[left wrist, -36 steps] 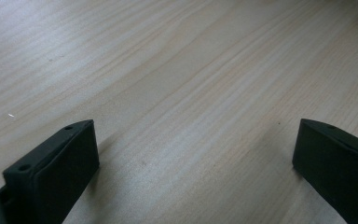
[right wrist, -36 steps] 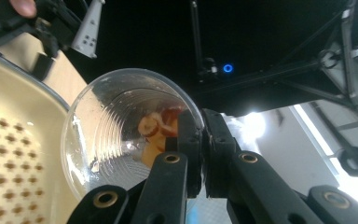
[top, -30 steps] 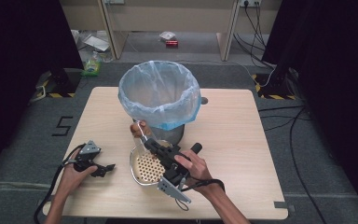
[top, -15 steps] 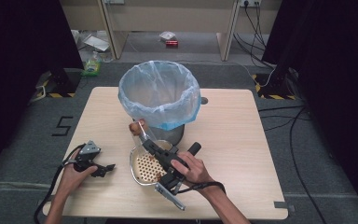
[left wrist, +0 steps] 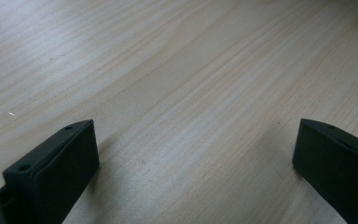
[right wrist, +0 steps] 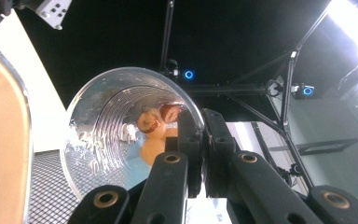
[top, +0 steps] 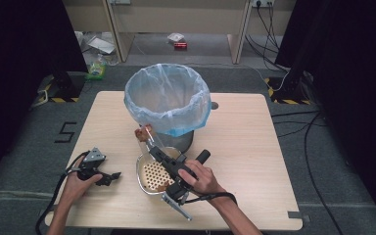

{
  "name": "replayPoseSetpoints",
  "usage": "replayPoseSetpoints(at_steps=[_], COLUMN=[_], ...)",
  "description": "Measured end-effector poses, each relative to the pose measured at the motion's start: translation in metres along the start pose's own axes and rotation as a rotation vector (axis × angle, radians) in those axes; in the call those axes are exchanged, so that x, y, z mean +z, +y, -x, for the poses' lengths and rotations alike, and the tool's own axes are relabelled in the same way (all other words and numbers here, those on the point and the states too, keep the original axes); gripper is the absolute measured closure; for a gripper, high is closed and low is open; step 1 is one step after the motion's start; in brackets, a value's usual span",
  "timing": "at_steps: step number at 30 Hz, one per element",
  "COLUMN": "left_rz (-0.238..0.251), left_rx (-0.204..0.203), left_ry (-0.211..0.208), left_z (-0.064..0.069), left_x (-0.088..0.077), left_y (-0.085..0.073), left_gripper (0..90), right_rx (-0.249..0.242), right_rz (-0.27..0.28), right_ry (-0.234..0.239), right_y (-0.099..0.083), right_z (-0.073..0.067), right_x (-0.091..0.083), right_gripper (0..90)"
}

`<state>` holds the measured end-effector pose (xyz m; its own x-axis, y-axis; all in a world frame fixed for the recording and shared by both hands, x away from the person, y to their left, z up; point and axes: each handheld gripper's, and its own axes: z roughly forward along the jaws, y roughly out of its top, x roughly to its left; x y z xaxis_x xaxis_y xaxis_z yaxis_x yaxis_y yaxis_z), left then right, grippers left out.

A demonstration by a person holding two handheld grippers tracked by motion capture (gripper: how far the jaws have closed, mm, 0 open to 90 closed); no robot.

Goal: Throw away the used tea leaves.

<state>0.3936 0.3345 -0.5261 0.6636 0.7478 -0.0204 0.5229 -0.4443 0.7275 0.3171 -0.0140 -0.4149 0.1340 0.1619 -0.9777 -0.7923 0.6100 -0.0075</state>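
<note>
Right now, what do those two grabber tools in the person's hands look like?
Both are black. The left gripper carries a grey three-cornered plate on top and trails a black cable. The right gripper has long black jaws with brass-coloured pins and a stubby black handle. Both forearms are bare, no sleeves.

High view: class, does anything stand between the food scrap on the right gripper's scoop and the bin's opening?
Yes. The food scrap on the scoop, held by the right gripper, sits outside the near wall of the bin, seemingly below its bag-covered rim, which it must clear.
</note>
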Motion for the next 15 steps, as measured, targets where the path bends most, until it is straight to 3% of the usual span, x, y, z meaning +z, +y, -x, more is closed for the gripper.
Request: replayPoseSetpoints(at_steps=[6,8,10,15], left_rz=[0.0,0.0,0.0,0.0], left_rx=[0.0,-0.001,0.0,0.0], left_ry=[0.0,0.0,0.0,0.0], left_z=[0.0001,0.0001,0.0001,0.0001], left_x=[0.0,0.0,0.0,-0.0001], left_y=[0.0,0.0,0.0,-0.0001], left_gripper=[0.0,0.0,0.0,0.0], right_rx=[-0.021,-0.047,-0.036,-0.011], right_rz=[0.005,0.011,-0.004,0.0], right_ry=[-0.023,-0.029,-0.013,-0.051], right_y=[0.0032,0.0053,0.002,0.0051], right_z=[-0.0025,-0.0009,-0.0013,0.0043], right_x=[-0.0017,-0.0042,-0.0044,-0.0074], right_gripper=[88.0,88.1,88.0,88.1])
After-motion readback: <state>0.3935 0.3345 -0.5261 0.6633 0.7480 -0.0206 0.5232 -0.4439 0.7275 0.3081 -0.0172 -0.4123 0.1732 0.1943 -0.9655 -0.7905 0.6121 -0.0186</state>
